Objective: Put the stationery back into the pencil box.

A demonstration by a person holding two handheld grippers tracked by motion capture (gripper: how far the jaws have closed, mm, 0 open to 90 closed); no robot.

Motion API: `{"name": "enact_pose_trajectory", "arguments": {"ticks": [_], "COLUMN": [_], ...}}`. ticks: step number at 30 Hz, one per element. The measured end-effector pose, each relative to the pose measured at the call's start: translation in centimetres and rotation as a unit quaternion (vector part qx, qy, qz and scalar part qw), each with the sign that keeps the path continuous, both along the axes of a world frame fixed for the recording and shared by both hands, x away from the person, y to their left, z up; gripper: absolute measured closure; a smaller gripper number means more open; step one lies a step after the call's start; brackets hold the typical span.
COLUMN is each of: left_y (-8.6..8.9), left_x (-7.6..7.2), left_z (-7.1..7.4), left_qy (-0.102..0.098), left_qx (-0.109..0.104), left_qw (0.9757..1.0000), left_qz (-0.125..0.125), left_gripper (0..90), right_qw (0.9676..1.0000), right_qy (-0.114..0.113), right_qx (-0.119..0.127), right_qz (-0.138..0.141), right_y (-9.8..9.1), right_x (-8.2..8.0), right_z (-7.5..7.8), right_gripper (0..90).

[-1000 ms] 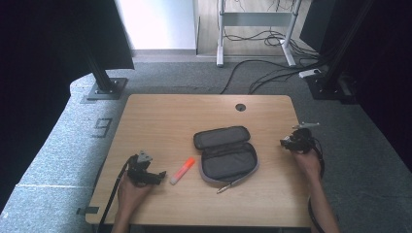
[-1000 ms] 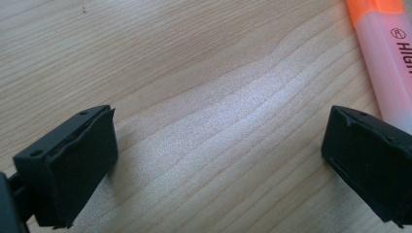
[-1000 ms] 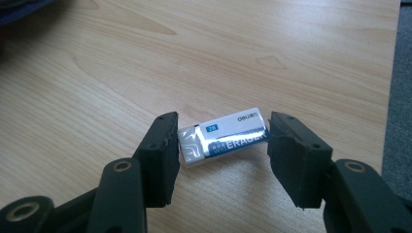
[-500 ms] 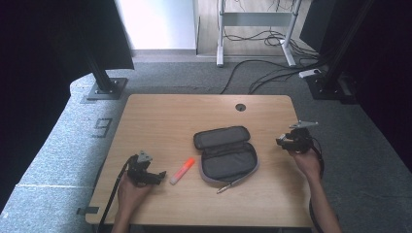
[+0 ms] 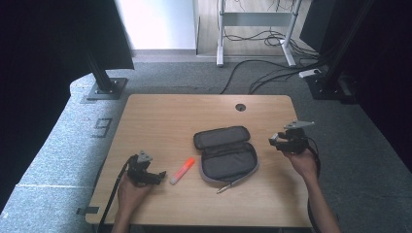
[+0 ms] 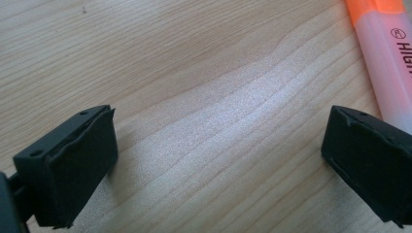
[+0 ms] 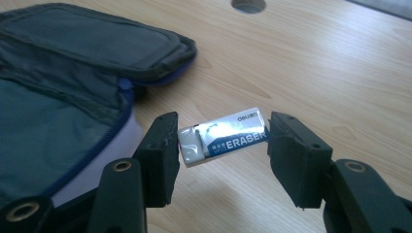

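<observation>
An open dark pencil case (image 5: 226,153) lies in the middle of the wooden table (image 5: 170,116). My right gripper (image 5: 273,141) hovers just right of it, shut on a white eraser (image 7: 223,136) with a blue label, gripped end to end between the pads. The case (image 7: 58,97) lies to the left in the right gripper view. My left gripper (image 5: 158,175) rests low near the table's front left, open with bare wood between its jaws. An orange highlighter (image 5: 182,171) lies just right of it, beside the right jaw in the left gripper view (image 6: 388,63).
A thin pen (image 5: 231,184) lies at the case's front edge. A round cable hole (image 5: 240,107) sits near the table's far edge. Beyond the table are cables and stand bases on grey carpet.
My right gripper has lifted and moved left toward the pencil case with the eraser in it. The left gripper has stayed in place.
</observation>
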State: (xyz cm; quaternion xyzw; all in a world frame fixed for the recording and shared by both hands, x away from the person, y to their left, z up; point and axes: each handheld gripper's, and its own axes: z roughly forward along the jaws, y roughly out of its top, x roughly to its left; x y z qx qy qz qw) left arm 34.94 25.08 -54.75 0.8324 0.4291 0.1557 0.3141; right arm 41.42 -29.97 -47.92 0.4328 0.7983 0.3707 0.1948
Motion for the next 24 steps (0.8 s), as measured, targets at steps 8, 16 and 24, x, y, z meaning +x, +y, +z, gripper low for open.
{"name": "enact_pose_trajectory", "arguments": {"ticks": [8,16,24], "left_y": [0.0,0.0,0.0], "left_x": [0.0,0.0,0.0], "left_z": [0.0,0.0,0.0], "left_qy": [0.000,0.000,0.000], "left_qx": [0.000,0.000,0.000], "left_qw": [1.0000,1.0000,1.0000], "left_qz": [0.000,0.000,0.000], "left_gripper": [0.0,0.0,0.0], "right_qw": [0.9996,0.9981,0.9960], "right_qy": [-0.001,-0.004,-0.002], "right_qx": [-0.001,0.000,-0.003], "right_qz": [0.029,0.062,0.089], "right_y": [1.9,3.9,5.6], "right_x": [-0.7,-1.5,-1.9], "right_z": [0.6,1.1,1.1], "right_gripper": [44.9,44.9,44.9]}}
